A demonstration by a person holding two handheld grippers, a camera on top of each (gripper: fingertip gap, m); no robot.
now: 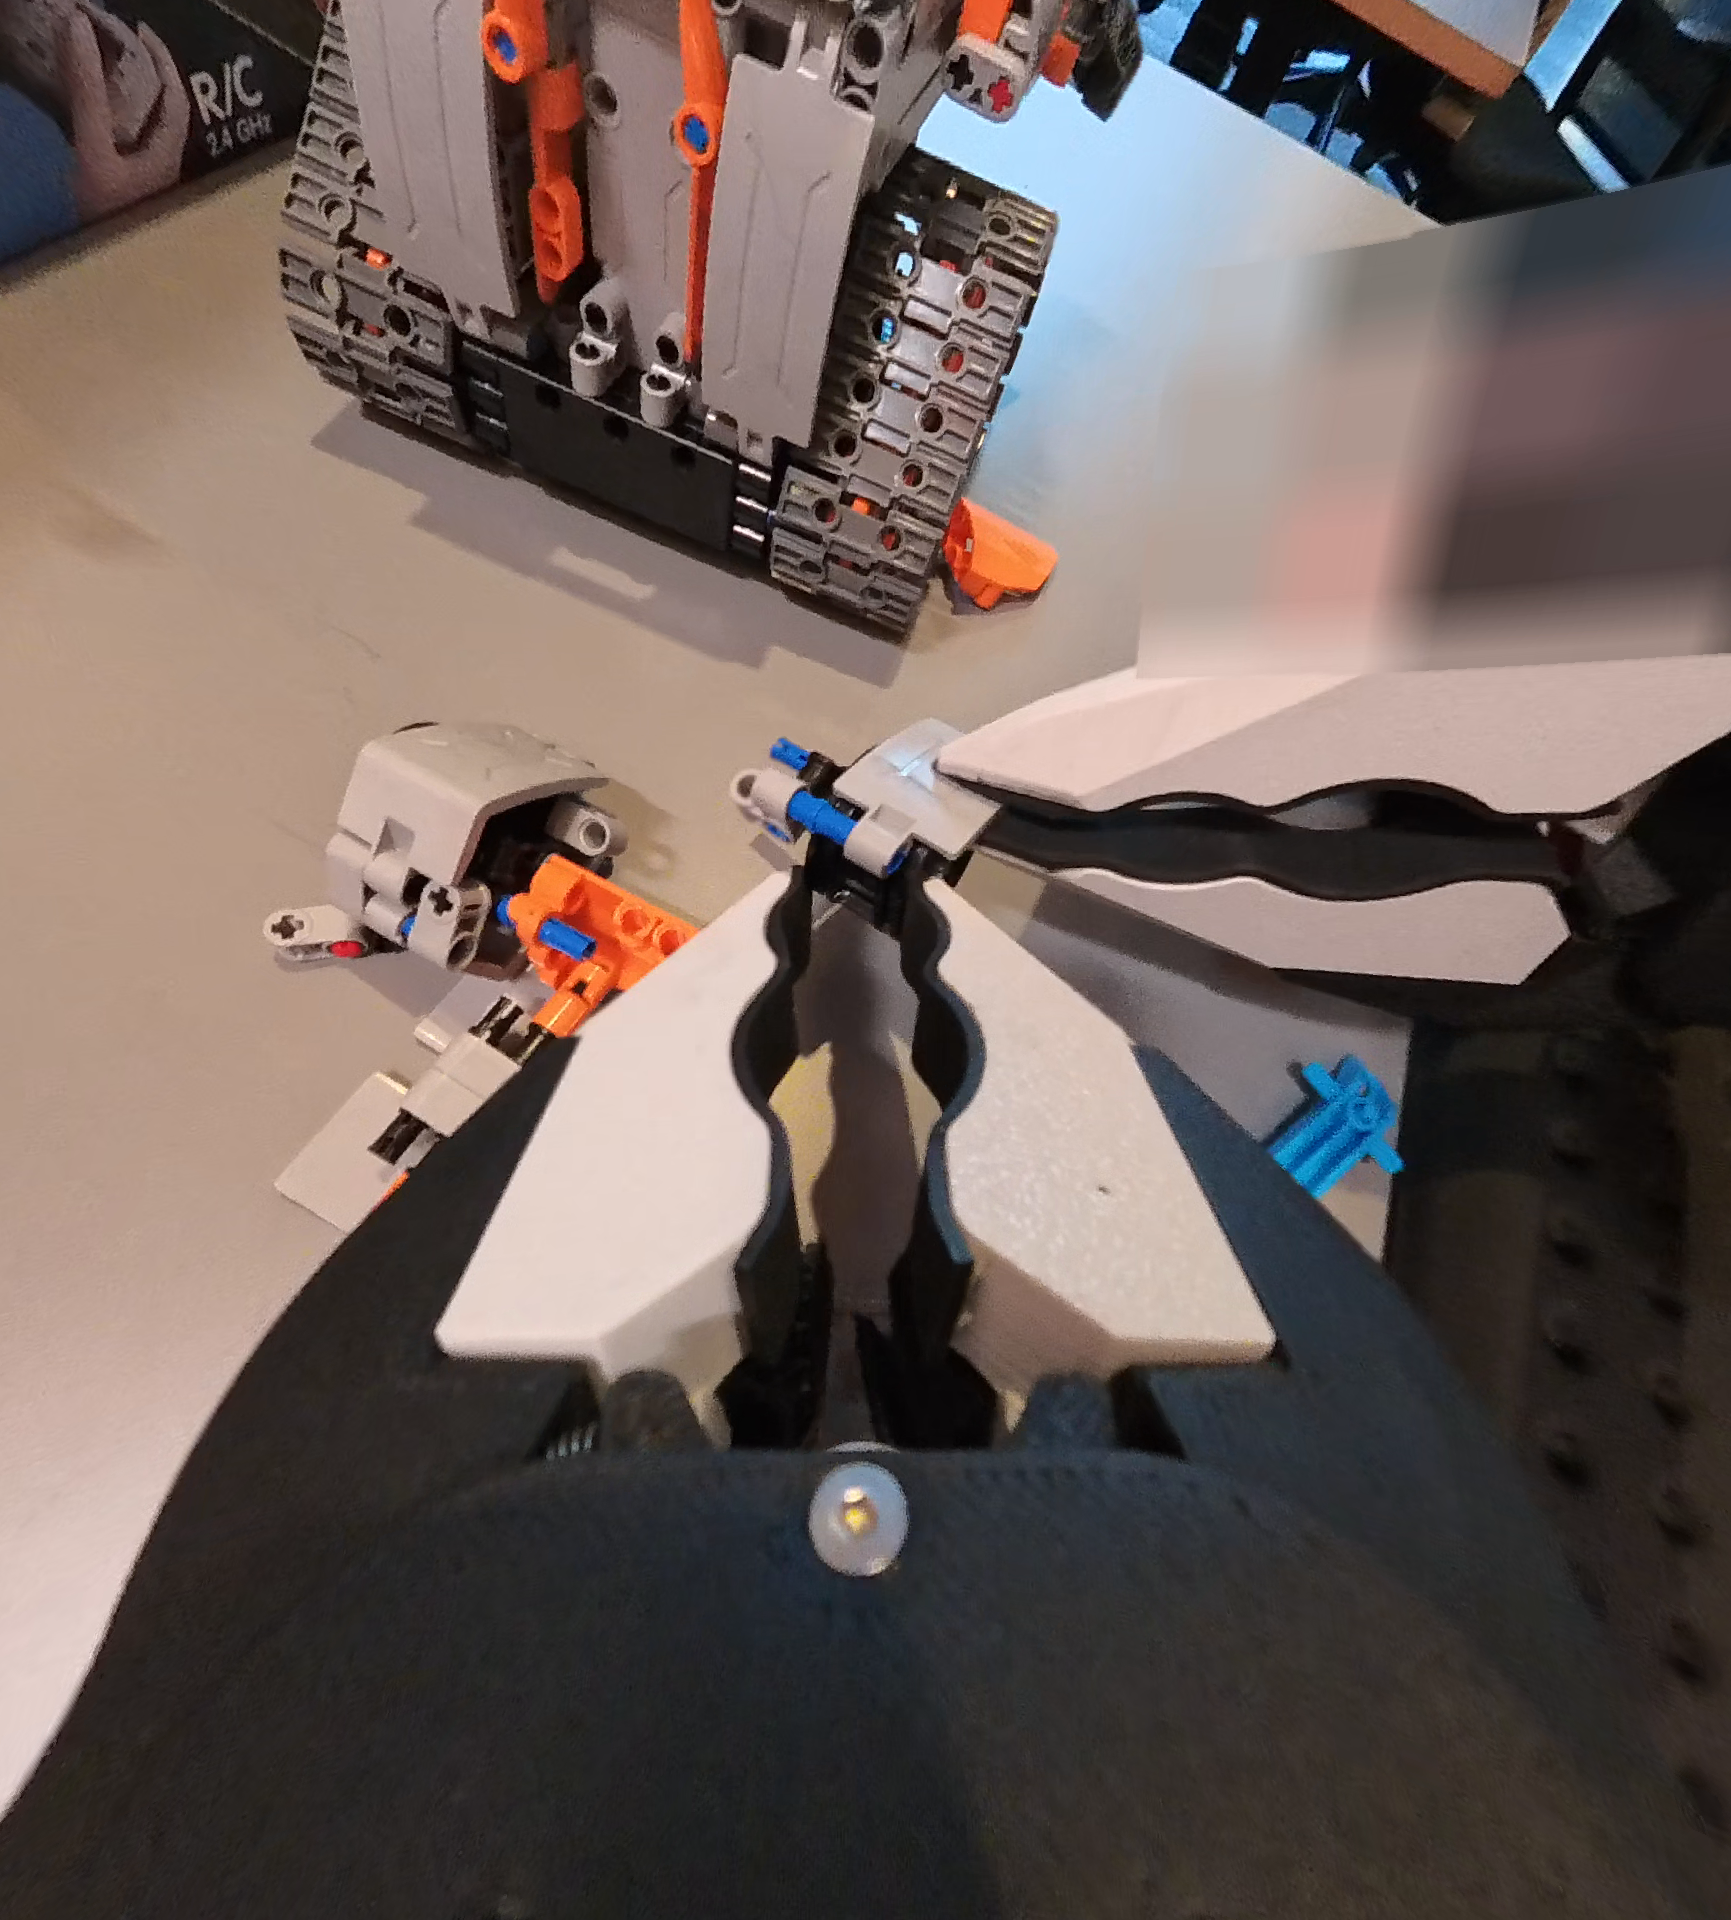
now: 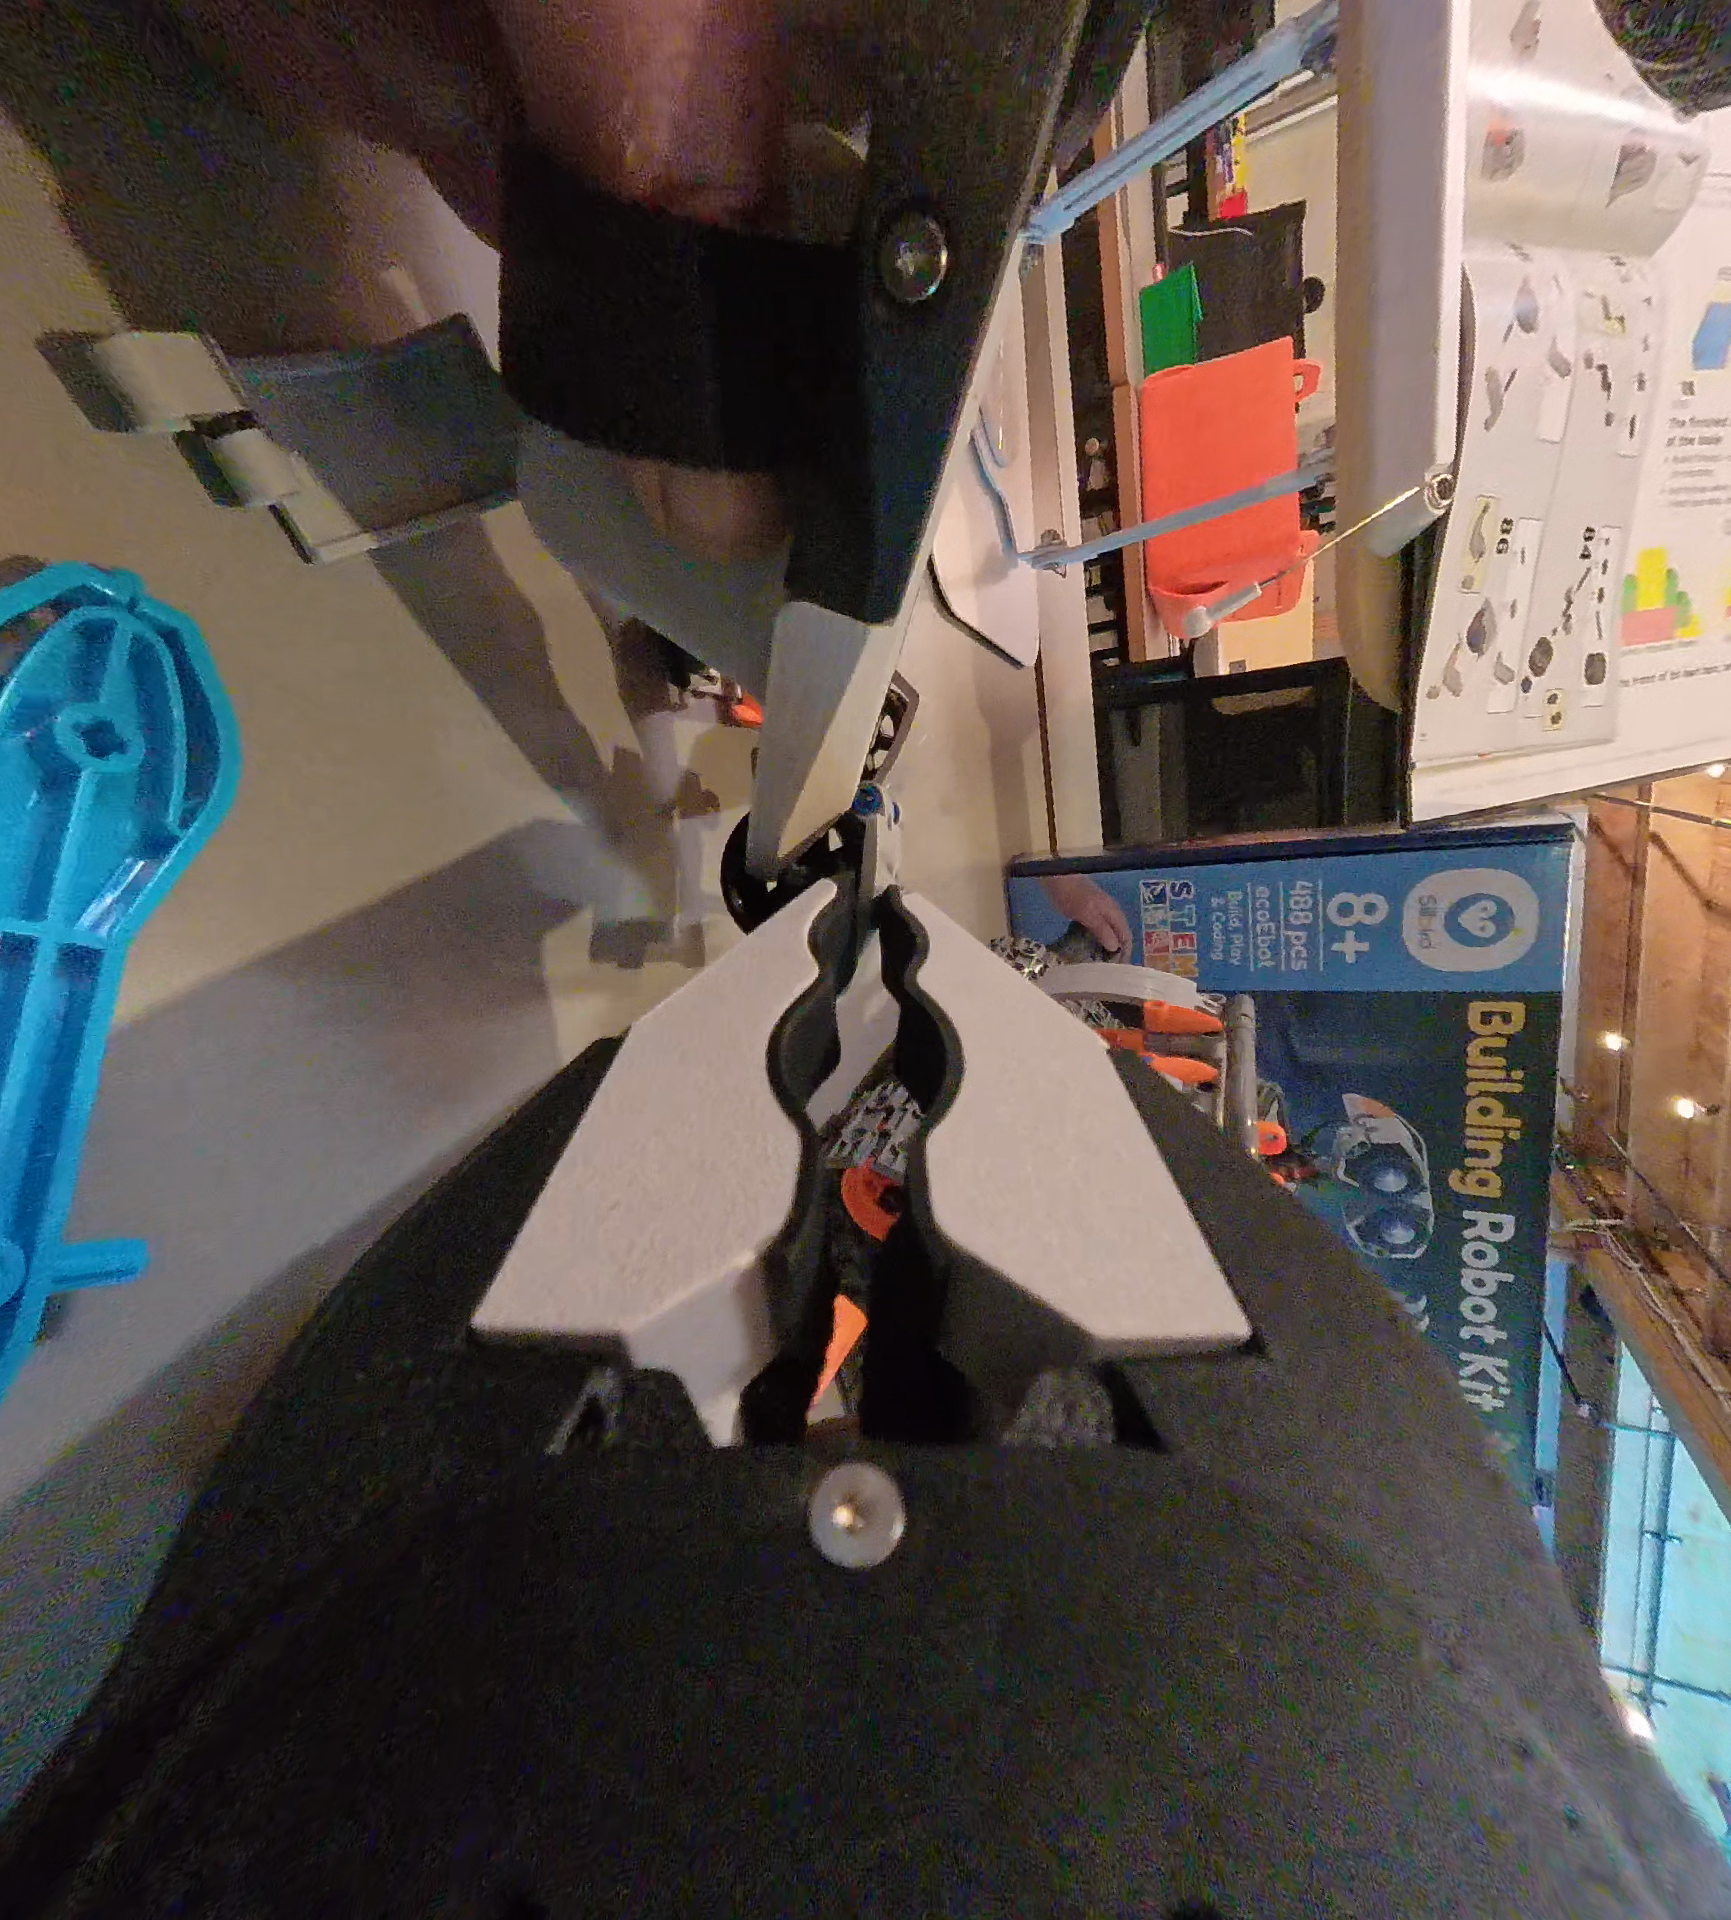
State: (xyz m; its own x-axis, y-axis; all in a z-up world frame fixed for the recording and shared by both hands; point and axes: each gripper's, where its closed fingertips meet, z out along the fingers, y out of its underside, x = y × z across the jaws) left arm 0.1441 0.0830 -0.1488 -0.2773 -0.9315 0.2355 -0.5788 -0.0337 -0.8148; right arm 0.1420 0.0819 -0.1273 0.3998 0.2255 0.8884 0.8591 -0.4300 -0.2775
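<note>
My left gripper is shut on the black lower part of a small brick assembly made of grey connectors and blue pins. It holds the assembly above the table. My right gripper comes in from the right and is shut on the same assembly's grey panel end. In the right wrist view my right gripper pinches the small assembly, and the left gripper meets it from above. A tracked grey and orange robot model stands on the table behind.
A loose grey and orange sub-assembly lies left of the grippers, and an orange piece lies by the model's track. A blue brick tool and a grey panel piece are nearby. The kit box and an instruction sheet stand behind. The grippers are tip to tip, or close to it. The orange piece is about equally far from each gripper, around 12 centimeters.
</note>
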